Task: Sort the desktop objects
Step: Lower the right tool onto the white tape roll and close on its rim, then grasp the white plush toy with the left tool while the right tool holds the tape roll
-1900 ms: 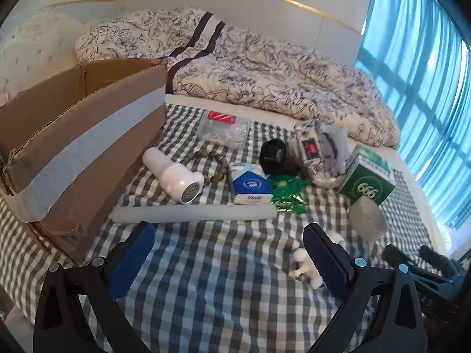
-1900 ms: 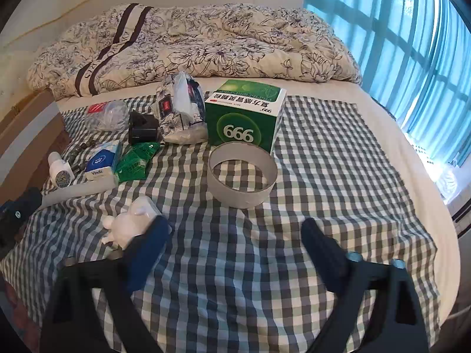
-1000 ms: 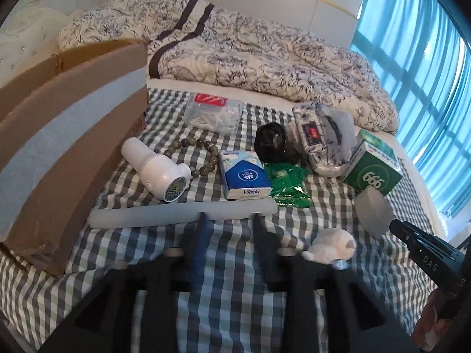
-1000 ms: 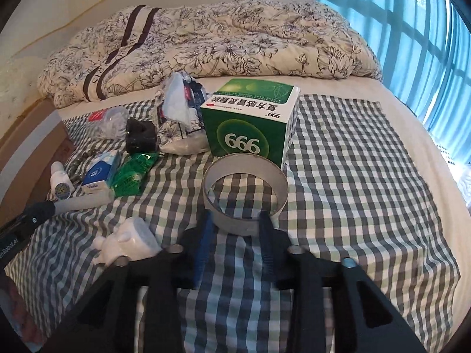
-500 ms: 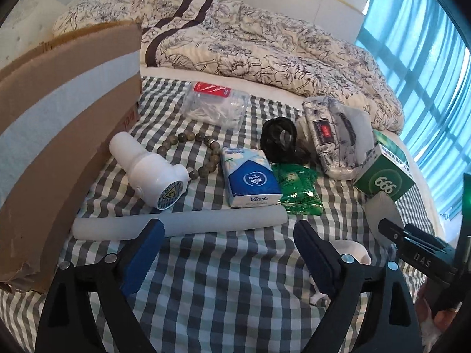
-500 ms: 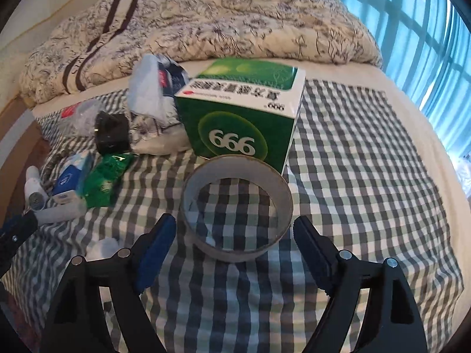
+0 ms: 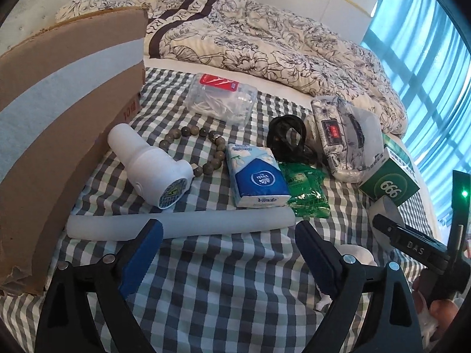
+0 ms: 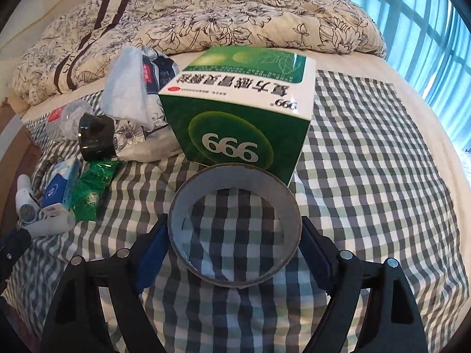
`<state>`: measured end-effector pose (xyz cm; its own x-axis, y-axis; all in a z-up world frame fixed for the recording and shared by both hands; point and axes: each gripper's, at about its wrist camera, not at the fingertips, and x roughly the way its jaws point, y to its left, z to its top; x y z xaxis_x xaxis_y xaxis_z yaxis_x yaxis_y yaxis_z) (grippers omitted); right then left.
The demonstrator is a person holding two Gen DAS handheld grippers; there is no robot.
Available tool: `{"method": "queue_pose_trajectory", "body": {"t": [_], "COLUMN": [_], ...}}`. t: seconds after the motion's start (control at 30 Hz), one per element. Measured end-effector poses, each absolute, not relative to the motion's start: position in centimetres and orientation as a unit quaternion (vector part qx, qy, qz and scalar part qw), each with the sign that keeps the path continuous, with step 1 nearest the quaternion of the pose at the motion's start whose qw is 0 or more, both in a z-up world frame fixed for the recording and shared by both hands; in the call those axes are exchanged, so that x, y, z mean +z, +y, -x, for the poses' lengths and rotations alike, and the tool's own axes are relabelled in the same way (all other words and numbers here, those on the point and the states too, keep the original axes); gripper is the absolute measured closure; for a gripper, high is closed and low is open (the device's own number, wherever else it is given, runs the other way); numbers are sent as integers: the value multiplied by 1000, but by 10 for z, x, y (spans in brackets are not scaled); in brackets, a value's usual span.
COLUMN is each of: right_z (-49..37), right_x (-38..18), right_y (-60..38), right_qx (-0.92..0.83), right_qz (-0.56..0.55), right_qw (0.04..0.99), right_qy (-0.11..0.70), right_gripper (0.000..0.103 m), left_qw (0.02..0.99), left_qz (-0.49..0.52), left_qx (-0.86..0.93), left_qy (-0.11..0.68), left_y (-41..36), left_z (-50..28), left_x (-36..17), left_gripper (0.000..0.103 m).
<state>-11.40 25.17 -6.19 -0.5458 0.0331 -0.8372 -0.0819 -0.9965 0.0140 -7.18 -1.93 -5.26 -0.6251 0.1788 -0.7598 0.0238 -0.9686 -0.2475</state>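
My right gripper (image 8: 234, 253) is open, and its blue-padded fingers (image 8: 150, 250) straddle a grey tape ring (image 8: 235, 176) that lies flat on the checked cloth (image 8: 368, 176). A green 999 box (image 8: 244, 117) stands just behind the ring. My left gripper (image 7: 229, 253) is open and empty, just short of a long white tube (image 7: 206, 223). Beyond the tube lie a white bottle (image 7: 153, 170), a bead bracelet (image 7: 206, 133), a blue tissue pack (image 7: 256, 179), a green packet (image 7: 306, 191), a black object (image 7: 288, 138), a floral pouch (image 7: 338, 135) and a clear plastic box (image 7: 220, 100).
A large cardboard box (image 7: 59, 117) stands at the left edge of the cloth. A rumpled floral quilt (image 7: 265, 44) fills the back of the bed. A small white figurine (image 7: 356, 253) shows partly behind my left gripper's right finger. A window with blue curtains (image 8: 426, 14) is on the right.
Both grippers were shut a second ago and have opened again. The right one has moved forward, so the tape ring now sits between its fingers. The left one has come closer to the white tube.
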Motion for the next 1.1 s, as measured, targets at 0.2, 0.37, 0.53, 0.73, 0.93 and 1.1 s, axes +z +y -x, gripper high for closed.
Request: {"method": "queue_pose_trajectory", "body": {"t": [0.2,0.37,0.53,0.73,0.93,1.1], "right_z": [120,114,99,85,76,73], "right_x": [-68,-59,-41,-30,-30,-30], "right_y": [252,252,253,261,271,276], "right_qx": [877,884,896,900,898,897], "right_qz": [478,465,444,436,439,440], "right_qw": [33,31,23,11,9,11], "right_qy": [29,24,20,28,35,40], "right_gripper": [20,21,21,20,20,20], "left_qw": [59,66,83,127,162,171], "left_qz": [430,431,427,414,430,452], "left_qx": [895,896,898,901,888,873], "left_qy": [-97,-82,-69,-13,25,62], "left_y": [-7,1,15,59,99,118], "left_z": [69,66,55,44,46,53], "left_x": [-54,-56,-53,-47,-60,-75], "left_gripper": [9,9,8,6,6,6]}}
